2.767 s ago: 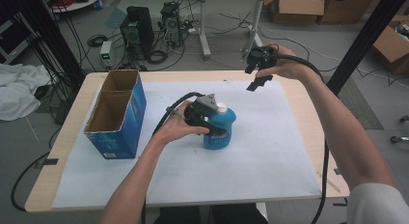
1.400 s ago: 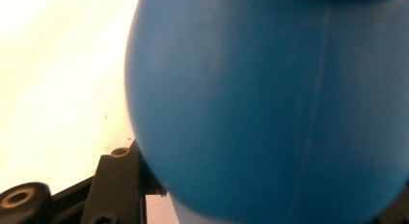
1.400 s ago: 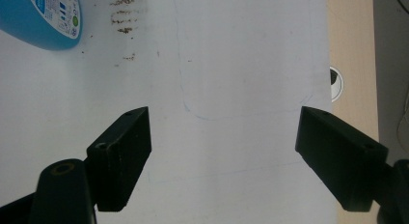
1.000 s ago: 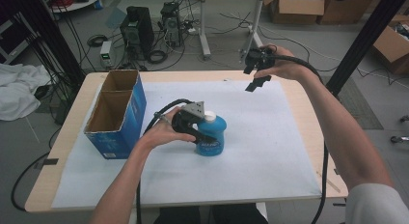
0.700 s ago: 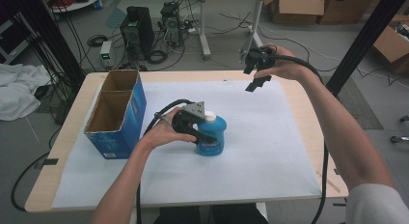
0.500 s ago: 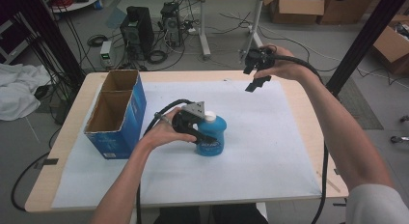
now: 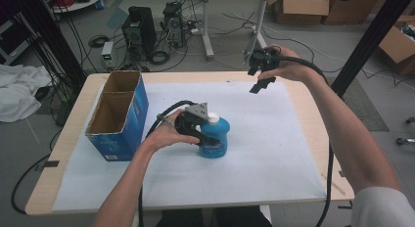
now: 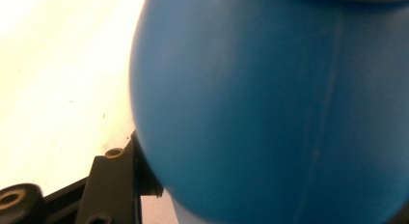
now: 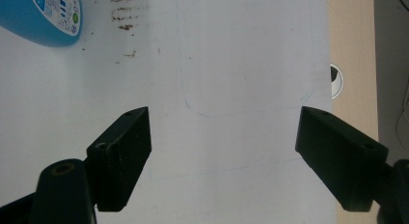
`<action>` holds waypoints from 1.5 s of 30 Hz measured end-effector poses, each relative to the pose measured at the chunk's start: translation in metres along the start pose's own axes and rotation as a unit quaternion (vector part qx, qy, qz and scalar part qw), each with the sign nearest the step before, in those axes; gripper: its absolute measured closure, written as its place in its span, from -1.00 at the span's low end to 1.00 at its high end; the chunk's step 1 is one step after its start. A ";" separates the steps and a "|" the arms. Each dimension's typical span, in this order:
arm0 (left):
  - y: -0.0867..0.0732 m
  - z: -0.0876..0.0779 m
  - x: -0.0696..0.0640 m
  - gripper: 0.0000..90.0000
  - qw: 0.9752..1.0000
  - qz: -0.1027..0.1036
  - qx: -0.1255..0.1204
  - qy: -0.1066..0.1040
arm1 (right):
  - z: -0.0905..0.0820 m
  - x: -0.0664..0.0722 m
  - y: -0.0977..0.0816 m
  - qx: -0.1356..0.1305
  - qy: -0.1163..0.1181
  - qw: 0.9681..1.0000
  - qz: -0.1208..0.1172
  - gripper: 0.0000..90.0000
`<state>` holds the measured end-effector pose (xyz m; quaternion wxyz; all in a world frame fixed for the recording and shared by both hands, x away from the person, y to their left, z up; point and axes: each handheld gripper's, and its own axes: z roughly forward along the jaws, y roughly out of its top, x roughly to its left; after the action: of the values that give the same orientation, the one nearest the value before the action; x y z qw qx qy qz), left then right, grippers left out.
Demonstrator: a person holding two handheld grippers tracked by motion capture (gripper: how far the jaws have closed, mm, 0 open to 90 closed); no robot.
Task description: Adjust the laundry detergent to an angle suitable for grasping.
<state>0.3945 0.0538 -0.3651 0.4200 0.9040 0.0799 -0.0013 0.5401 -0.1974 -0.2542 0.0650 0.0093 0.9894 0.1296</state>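
Observation:
A blue bottle (image 7: 217, 141) with a white cap stands on the white sheet at the table's middle. My left gripper (image 7: 204, 135) reaches it from the left, one jaw on each side of its body. In the left gripper view the bottle (image 8: 270, 108) sits very close, and the left finger (image 8: 115, 185) still lies against its side. These jaws have just been opening a little, with the bottle between them. My right gripper (image 7: 258, 79) hangs open and empty above the table's far right. Its view (image 9: 222, 151) looks down on bare sheet, with the bottle (image 9: 46, 16) at the top left corner.
An open blue cardboard box (image 7: 117, 117) with two compartments stands at the left of the table (image 7: 313, 114). A white sheet (image 7: 274, 153) covers most of the tabletop. Beyond the far edge are computer towers, cables and cardboard boxes on the floor.
Since the oldest frame my left hand and the bottle have shifted slightly left and toward me. Over the last second nothing visibly moved. The right gripper has stayed in place.

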 end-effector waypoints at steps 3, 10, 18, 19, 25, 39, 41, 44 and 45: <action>0.000 -0.002 0.000 -0.13 1.000 -0.002 -0.003 0.002 | 0.001 0.000 0.000 0.002 0.000 1.000 -0.002 -0.55; -0.001 -0.002 0.000 -0.17 1.000 -0.003 0.002 0.003 | 0.001 0.000 0.001 0.000 -0.001 1.000 -0.001 -0.55; 0.000 -0.003 -0.004 -0.29 1.000 -0.006 0.006 0.010 | 0.001 0.000 0.001 0.002 0.000 1.000 -0.002 -0.56; 0.000 -0.003 -0.004 -0.32 1.000 -0.007 0.006 0.010 | 0.001 0.001 0.001 0.002 0.000 1.000 -0.003 -0.56; 0.000 -0.005 -0.005 -0.38 1.000 -0.009 0.011 0.015 | 0.001 0.001 0.002 0.002 -0.001 1.000 -0.003 -0.56; 0.003 -0.017 -0.011 -0.63 0.999 -0.015 0.025 0.043 | -0.001 0.003 0.001 0.004 -0.002 1.000 -0.003 -0.56; 0.003 -0.021 -0.012 -0.63 0.998 -0.014 0.028 0.049 | -0.001 0.003 0.001 0.004 -0.002 1.000 -0.003 -0.56; 0.004 -0.027 -0.014 -0.63 0.998 -0.011 0.040 0.052 | -0.002 0.004 0.002 0.004 -0.002 1.000 -0.004 -0.56; 0.003 -0.029 -0.015 -0.64 0.997 -0.011 0.045 0.053 | -0.002 0.004 0.002 0.003 -0.002 1.000 -0.003 -0.56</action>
<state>0.3783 0.0715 -0.3428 0.3737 0.9200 0.1116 0.0388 0.5359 -0.1962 -0.2526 0.0674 0.0068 0.9897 0.1261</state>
